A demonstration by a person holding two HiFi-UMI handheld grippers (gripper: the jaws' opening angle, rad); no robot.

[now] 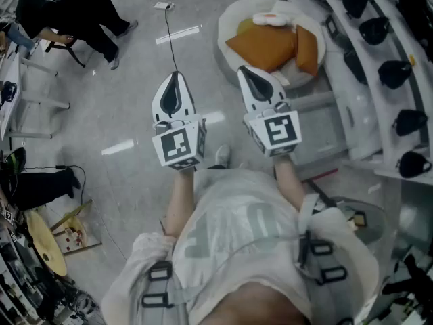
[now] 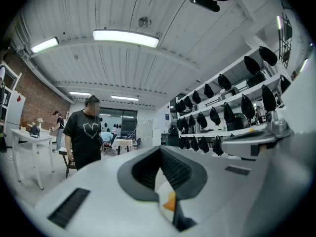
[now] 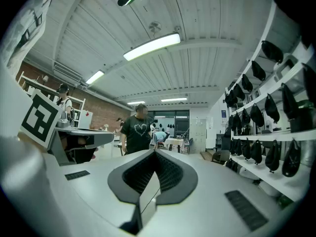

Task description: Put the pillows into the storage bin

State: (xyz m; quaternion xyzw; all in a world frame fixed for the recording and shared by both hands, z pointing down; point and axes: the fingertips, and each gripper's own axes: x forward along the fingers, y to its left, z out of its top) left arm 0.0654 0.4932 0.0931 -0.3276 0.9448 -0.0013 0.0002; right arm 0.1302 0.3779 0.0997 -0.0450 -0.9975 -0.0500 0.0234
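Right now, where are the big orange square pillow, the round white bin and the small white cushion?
Big orange square pillow (image 1: 262, 46): head view, centre.
Round white bin (image 1: 225, 31): head view, left rim.
Small white cushion (image 1: 268, 20): head view, middle.

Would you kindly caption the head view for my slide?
Left gripper and right gripper shut, empty; orange pillows lie in the white bin.

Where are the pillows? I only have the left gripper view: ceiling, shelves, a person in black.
Observer: Head view shows two orange pillows lying in the round white bin on the floor.
Operator: Which gripper is nearer the bin?
Observer: The right gripper; its tip points at the bin's near edge.
Operator: Is it holding anything?
Observer: No. The right gripper view shows its jaws together with nothing between them.
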